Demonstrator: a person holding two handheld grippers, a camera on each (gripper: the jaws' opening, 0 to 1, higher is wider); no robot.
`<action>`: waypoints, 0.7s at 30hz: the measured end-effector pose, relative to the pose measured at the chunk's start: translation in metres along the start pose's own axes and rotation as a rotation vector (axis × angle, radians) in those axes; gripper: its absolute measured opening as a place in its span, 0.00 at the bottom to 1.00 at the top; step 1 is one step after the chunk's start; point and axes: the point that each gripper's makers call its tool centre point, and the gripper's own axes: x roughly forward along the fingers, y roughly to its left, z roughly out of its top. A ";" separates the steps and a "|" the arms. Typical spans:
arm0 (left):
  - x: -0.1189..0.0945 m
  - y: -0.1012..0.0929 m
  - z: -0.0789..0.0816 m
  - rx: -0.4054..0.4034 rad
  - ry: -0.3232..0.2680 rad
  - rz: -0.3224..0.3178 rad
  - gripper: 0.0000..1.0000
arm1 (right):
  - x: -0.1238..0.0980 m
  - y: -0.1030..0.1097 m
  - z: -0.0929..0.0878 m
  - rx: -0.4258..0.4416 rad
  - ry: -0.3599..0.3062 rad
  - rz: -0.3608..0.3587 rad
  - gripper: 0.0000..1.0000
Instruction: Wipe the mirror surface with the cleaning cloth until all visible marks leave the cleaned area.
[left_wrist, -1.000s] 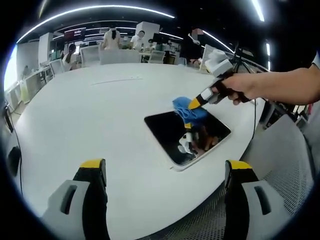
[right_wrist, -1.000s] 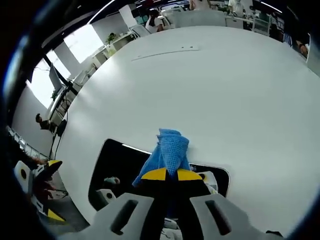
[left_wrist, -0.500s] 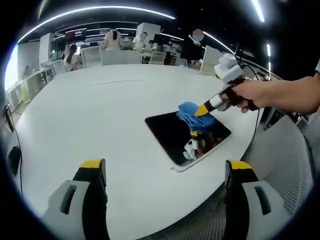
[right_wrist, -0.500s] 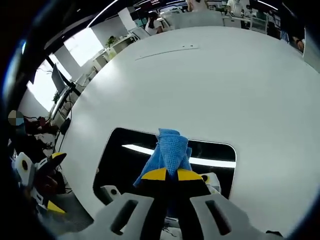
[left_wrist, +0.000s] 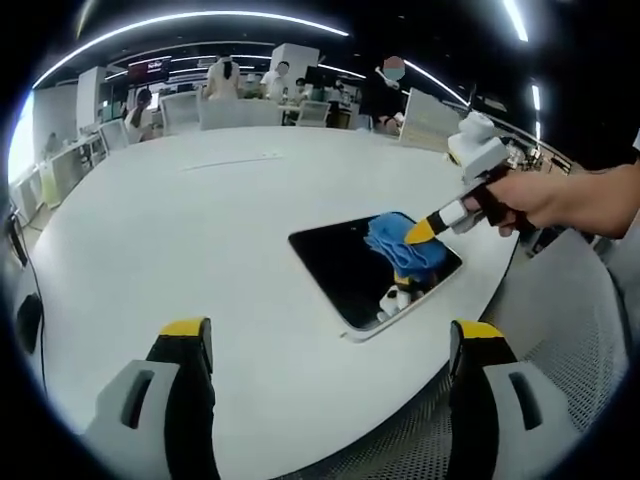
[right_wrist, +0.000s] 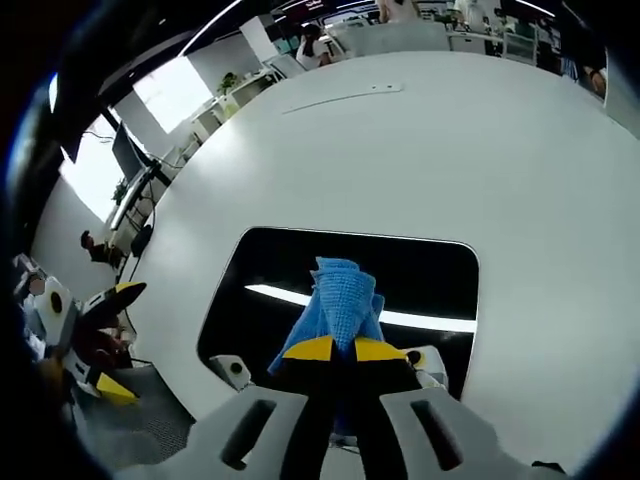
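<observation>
One mirror (left_wrist: 360, 275), one cloth (right_wrist: 338, 305)

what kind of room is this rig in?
Likely an open-plan office or lab: a large round white table holding the mirror, desks and seated people behind, long ceiling light strips, a bright window.

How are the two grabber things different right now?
The right hand-held gripper is shut on the blue cloth over the mirror; the left hand-held gripper is open and holds nothing. The right one is above the mirror, while the left one hangs back over the white table, apart from the mirror. Both have yellow tips on their jaws.
</observation>
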 end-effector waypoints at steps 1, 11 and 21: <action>0.000 0.000 0.000 -0.001 0.000 0.000 0.98 | -0.001 0.001 -0.002 -0.002 0.000 0.002 0.00; 0.000 -0.001 -0.001 0.004 0.005 -0.001 0.97 | -0.009 0.006 -0.018 0.007 -0.007 0.017 0.00; 0.000 0.000 -0.003 0.006 0.013 -0.001 0.97 | -0.016 0.009 -0.030 0.025 -0.010 0.035 0.00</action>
